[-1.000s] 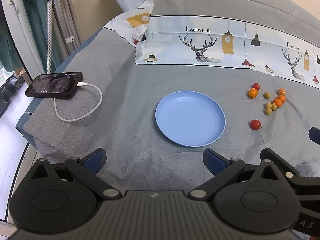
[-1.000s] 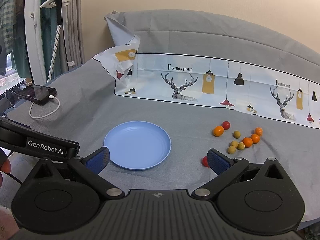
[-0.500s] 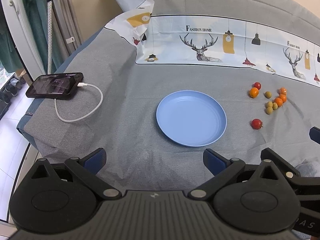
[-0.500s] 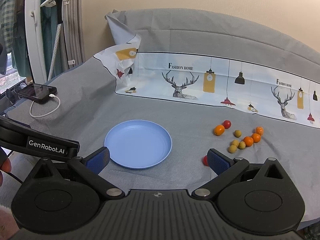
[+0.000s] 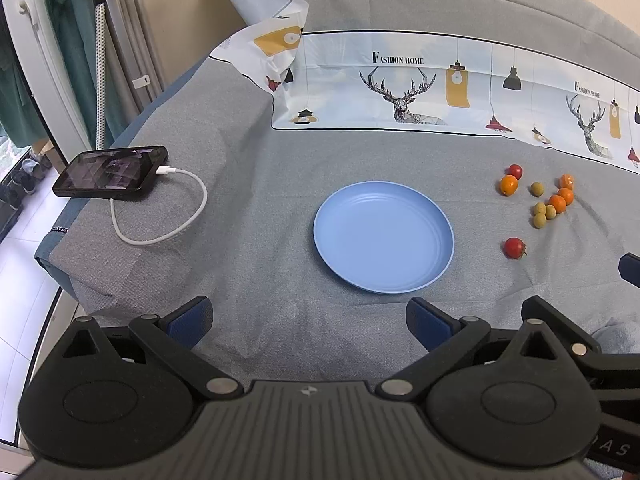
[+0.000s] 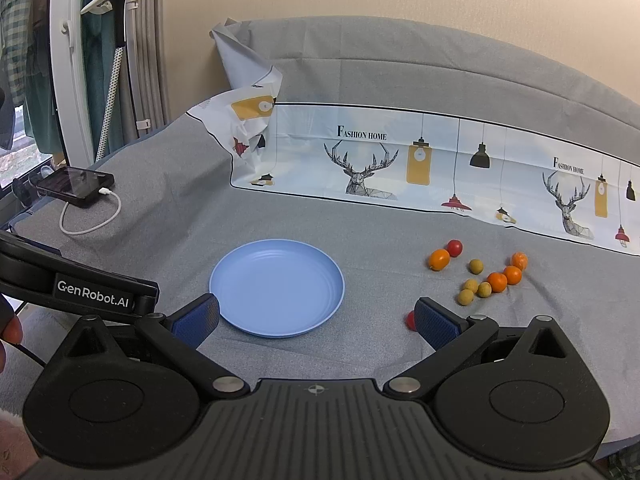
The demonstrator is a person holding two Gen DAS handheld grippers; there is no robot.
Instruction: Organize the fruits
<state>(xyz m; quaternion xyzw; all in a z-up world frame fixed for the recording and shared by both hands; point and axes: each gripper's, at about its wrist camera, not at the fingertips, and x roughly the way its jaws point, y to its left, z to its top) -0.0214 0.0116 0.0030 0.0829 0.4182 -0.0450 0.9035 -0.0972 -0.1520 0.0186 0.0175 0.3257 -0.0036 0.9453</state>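
Fruits lie loose on the grey cloth of the worktop, all to the right of a blue plate (image 5: 383,237) that holds nothing. Nearest the front edge, the left gripper (image 5: 308,322) hovers low above the cloth with its jaws spread wide and nothing between them; its blue pads (image 5: 190,320) frame the stretch of cloth just before the plate. The right gripper (image 6: 316,320) hangs beside it, jaws likewise wide and bare, its left pad close to the plate's near rim in the right wrist view.

Closest of the fruits is a red cherry tomato (image 5: 514,247), alone just off the plate's right rim; in the right wrist view it is half hidden behind the right pad (image 6: 436,325). Farther back sits a cluster: three small yellow-green fruits (image 5: 542,213) touching one another, two orange fruits (image 5: 561,200) touching each other just beyond them, and a third orange one (image 5: 566,181) at the back of that row. A single yellow-green fruit (image 5: 537,189) lies apart to the left of it, then an orange fruit (image 5: 509,185) touching a second red tomato (image 5: 515,171).

Toward the left edge a black phone (image 5: 111,172) rests face up, with a white cable (image 5: 168,224) looping from it. Along the far side a patterned cloth strip (image 5: 440,84) with deer and lamps lies across the grey cover, its left corner crumpled upward.
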